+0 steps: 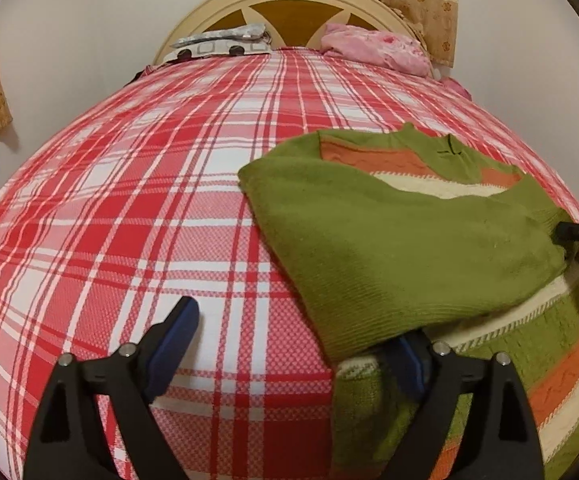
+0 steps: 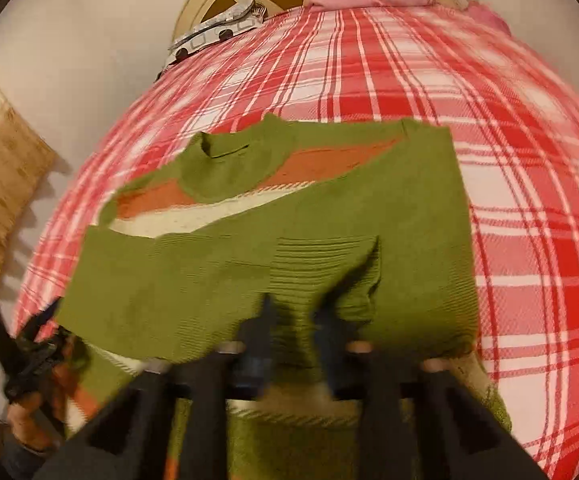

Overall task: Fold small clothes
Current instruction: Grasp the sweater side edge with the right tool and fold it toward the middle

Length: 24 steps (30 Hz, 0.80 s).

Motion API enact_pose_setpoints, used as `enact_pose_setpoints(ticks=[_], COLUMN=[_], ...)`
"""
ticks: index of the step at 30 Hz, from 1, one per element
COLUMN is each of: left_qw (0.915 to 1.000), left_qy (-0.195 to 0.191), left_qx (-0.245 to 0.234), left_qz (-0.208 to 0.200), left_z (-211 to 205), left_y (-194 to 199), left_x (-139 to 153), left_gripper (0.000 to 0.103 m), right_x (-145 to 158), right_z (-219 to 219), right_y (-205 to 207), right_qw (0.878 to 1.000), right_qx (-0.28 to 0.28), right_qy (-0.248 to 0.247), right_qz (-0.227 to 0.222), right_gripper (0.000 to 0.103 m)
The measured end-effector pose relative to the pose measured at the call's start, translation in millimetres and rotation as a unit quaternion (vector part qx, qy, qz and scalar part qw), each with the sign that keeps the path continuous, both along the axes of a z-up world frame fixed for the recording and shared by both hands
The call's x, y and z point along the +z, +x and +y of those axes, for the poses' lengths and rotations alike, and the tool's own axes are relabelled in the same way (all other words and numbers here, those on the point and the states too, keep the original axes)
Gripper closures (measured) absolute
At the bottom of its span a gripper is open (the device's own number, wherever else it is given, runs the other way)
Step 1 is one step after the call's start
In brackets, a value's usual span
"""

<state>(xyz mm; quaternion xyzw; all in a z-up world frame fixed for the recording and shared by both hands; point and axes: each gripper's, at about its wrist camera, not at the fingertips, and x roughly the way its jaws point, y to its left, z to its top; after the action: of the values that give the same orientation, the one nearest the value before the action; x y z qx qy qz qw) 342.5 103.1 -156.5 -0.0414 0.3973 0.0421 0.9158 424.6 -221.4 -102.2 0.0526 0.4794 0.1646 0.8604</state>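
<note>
Green sweater [image 1: 389, 240] with orange and cream stripes, lying on the red-and-white plaid bedspread [image 1: 149, 200], sleeves folded across the body. Right gripper [image 2: 293, 320] clamped on the ribbed green cuff; left gripper [image 1: 289, 340] spread wide at the sweater's hem edge, nothing pinched. Pink bundle [image 1: 373, 50] far off by the headboard [image 1: 289, 4].

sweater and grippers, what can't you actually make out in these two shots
- Right gripper: right wrist view is motion-blurred and green cloth drapes its fingers, so the pads are hidden.
- Sweater: the left wrist view cuts off its lower part at the right and bottom edges.
- Left gripper: its right pad sits under the sweater's folded edge.
- Grey patterned item at the headboard: too small to identify.
</note>
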Motion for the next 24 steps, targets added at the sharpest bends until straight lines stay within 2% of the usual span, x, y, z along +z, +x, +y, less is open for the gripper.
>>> enact_pose_setpoints(ticks=[4, 7, 11, 14, 17, 19, 22, 24], left_qw=[0.9993, 0.9981, 0.9980, 0.9979, 0.9989, 0.9991, 0.9996, 0.9997], left_qy=[-0.032, -0.055, -0.051, -0.049, -0.039, -0.043, -0.030, -0.022], left_qx=[0.016, 0.025, 0.034, 0.040, 0.023, 0.001, -0.003, -0.004], left_qz=[0.008, 0.013, 0.013, 0.012, 0.006, 0.003, -0.001, -0.011], left_z=[11, 18, 17, 18, 13, 9, 5, 3], left_y=[1, 2, 1, -1, -4, -6, -10, -16], left_x=[-3, -6, -6, -6, -3, -2, 1, 5], left_gripper=[0.005, 0.003, 0.002, 0.001, 0.003, 0.003, 0.003, 0.003], right_x=[28, 44, 46, 29, 12, 14, 23, 30], right_z=[-5, -17, -38, -54, -62, -62, -68, -66], right_y=[-15, -19, -15, -7, -6, -15, -18, -20], right_qw=[0.997, 0.994, 0.993, 0.992, 0.997, 0.996, 0.996, 0.995], right_qx=[-0.003, -0.014, -0.041, -0.065, -0.051, -0.052, -0.056, -0.057], right_qy=[-0.032, -0.044, -0.055, -0.069, -0.040, -0.035, 0.000, -0.002], right_qz=[-0.067, -0.095, -0.098, -0.081, -0.052, -0.067, -0.074, -0.078], right_gripper=[0.101, 0.101, 0.103, 0.103, 0.103, 0.103, 0.102, 0.102])
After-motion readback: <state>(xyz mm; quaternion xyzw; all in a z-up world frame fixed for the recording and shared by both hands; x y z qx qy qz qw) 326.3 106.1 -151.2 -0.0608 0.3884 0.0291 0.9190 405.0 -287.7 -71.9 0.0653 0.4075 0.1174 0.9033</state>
